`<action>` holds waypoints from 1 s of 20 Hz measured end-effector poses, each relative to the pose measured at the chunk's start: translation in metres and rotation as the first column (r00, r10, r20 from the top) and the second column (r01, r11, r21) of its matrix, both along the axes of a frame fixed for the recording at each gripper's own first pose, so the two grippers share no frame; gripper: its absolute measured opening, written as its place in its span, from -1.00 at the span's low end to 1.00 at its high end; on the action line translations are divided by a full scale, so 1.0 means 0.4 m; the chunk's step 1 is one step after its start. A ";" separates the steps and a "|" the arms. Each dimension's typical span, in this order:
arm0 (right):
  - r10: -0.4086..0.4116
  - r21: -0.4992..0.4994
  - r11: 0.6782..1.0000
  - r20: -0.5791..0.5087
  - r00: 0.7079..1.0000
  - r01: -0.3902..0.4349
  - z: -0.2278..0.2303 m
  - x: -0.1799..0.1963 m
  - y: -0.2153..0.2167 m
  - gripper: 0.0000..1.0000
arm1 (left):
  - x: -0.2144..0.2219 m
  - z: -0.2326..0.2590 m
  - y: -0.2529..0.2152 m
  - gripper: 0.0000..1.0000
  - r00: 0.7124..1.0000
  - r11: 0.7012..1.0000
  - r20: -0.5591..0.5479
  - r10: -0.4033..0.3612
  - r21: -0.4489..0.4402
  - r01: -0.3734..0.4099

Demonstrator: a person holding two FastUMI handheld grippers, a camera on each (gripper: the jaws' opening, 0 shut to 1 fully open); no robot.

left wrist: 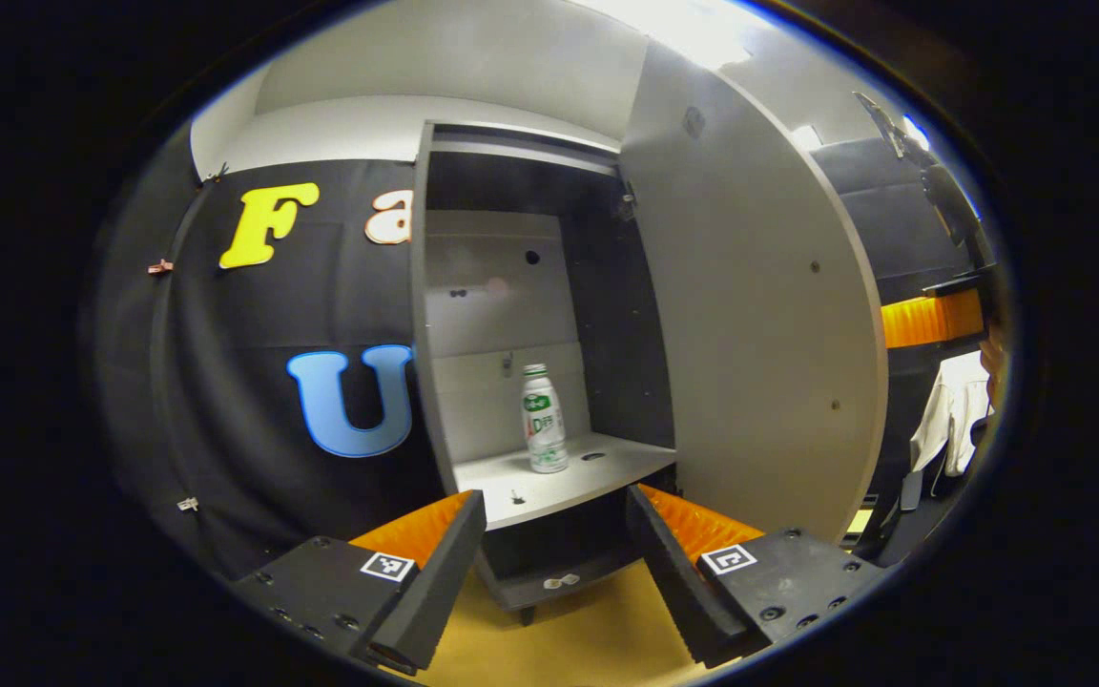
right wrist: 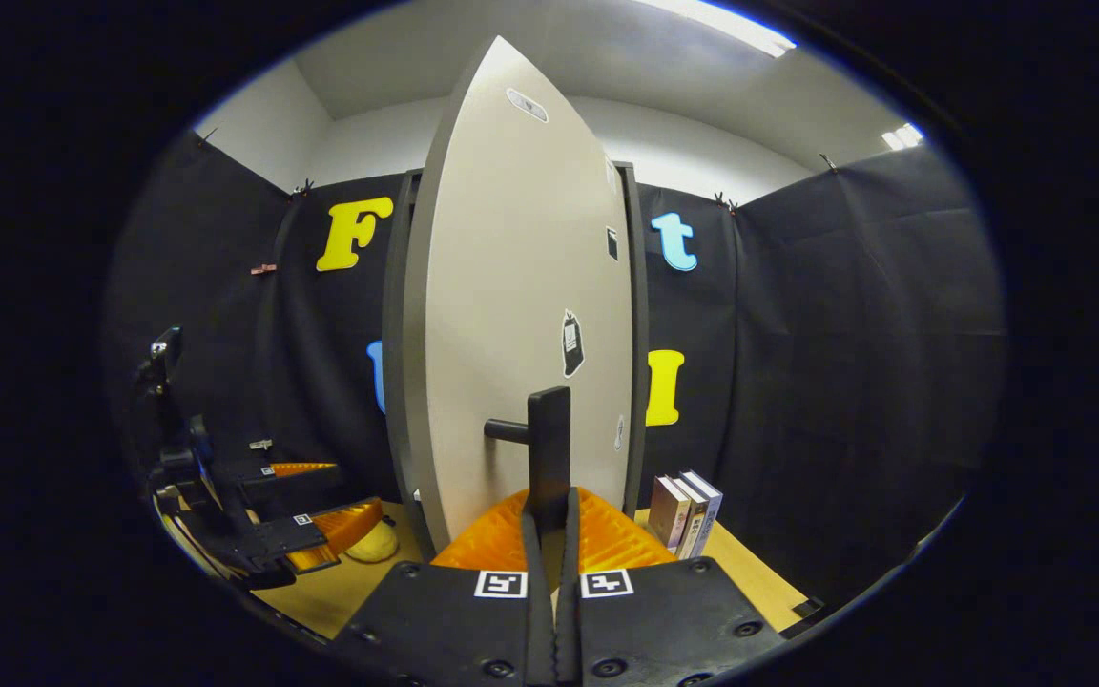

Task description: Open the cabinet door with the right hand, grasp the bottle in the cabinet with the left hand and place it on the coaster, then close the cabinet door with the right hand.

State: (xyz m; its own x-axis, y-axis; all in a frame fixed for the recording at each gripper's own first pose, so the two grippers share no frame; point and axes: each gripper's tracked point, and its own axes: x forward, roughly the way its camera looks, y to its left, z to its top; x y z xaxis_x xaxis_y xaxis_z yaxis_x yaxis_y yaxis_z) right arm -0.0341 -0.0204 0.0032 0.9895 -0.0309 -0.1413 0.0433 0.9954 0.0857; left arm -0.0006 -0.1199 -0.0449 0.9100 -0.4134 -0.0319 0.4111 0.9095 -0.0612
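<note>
A white bottle [left wrist: 545,420] with a green label stands upright on the shelf of the open cabinet [left wrist: 511,315]. My left gripper [left wrist: 554,563] is open, low in front of the shelf and well short of the bottle. The pale door [right wrist: 511,315] is swung out edge-on. My right gripper [right wrist: 549,520] is shut on its dark vertical handle [right wrist: 549,439]. The right gripper view also has the left gripper [right wrist: 321,501] at the lower left, above a pale yellow round thing [right wrist: 373,546] on the table that may be the coaster.
The open door [left wrist: 750,334] stands as a wall just right of the left gripper. Several upright books [right wrist: 688,510] sit on the wooden table [right wrist: 750,572] to the right of the cabinet. Black cloth walls close the booth behind and to the right.
</note>
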 end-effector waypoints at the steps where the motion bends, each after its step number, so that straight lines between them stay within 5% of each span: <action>1: 0.005 0.002 1.000 0.000 1.000 -0.005 0.001 -0.003 -0.014 -0.89 | 0.006 0.005 -0.027 0.87 1.000 1.000 -0.004 -0.005 -0.001 0.005; 8: 0.001 0.011 1.000 -0.018 1.000 0.000 -0.005 -0.022 -0.151 -0.89 | 0.049 0.047 -0.185 0.87 1.000 1.000 -0.008 0.001 -0.025 -0.001; 11: -0.036 -0.082 0.996 -0.058 0.998 0.031 -0.041 -0.014 -0.230 -0.90 | 0.077 0.045 -0.233 0.87 0.999 0.999 -0.019 0.032 -0.012 -0.033; 20: 0.072 0.011 0.997 -0.084 0.994 -0.071 -0.077 -0.030 -0.322 -0.89 | 0.216 0.056 -0.257 0.87 0.985 0.985 -0.015 0.173 0.002 -0.173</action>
